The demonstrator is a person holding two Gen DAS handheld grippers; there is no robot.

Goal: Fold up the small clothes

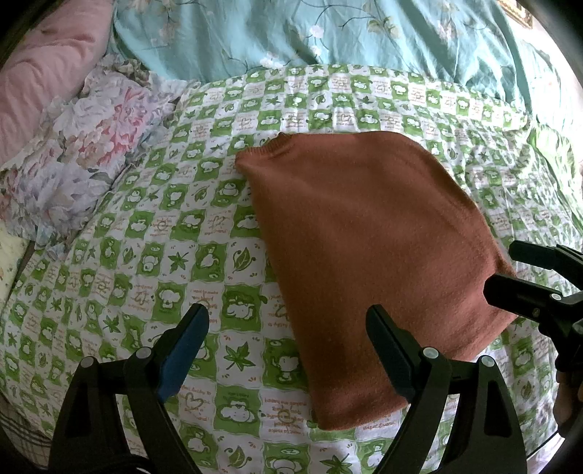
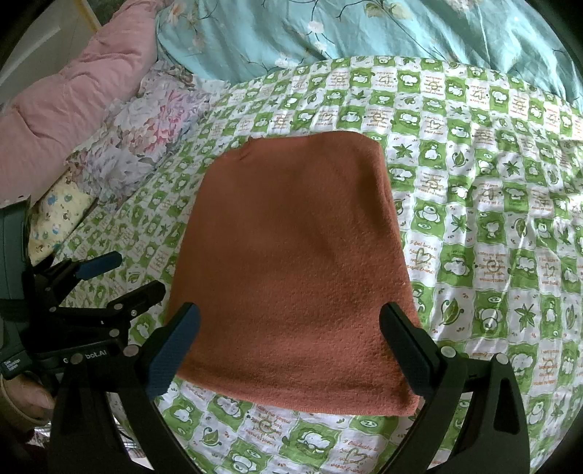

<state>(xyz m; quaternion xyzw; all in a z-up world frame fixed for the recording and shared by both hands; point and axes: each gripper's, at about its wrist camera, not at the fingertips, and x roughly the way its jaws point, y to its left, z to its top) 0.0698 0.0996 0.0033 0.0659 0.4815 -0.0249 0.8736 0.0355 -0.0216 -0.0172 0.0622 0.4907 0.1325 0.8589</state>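
Observation:
A rust-brown knit garment (image 1: 364,248) lies folded into a flat rectangle on the green-and-white checked bedspread (image 1: 153,255). My left gripper (image 1: 288,317) hovers open above its near left edge, nothing between the fingers. In the right wrist view the same garment (image 2: 291,277) fills the centre, and my right gripper (image 2: 289,317) stands open over its near hem, holding nothing. The right gripper (image 1: 524,277) shows at the right edge of the left wrist view, the left gripper (image 2: 120,273) at the left edge of the right wrist view; both look open.
A turquoise floral duvet (image 1: 328,32) is bunched along the far side. A pink quilt (image 1: 43,65) and a floral pillow (image 1: 83,146) lie at the far left. A hand (image 2: 25,397) holds the left gripper's handle. Bare bedspread (image 2: 492,237) stretches to the garment's right.

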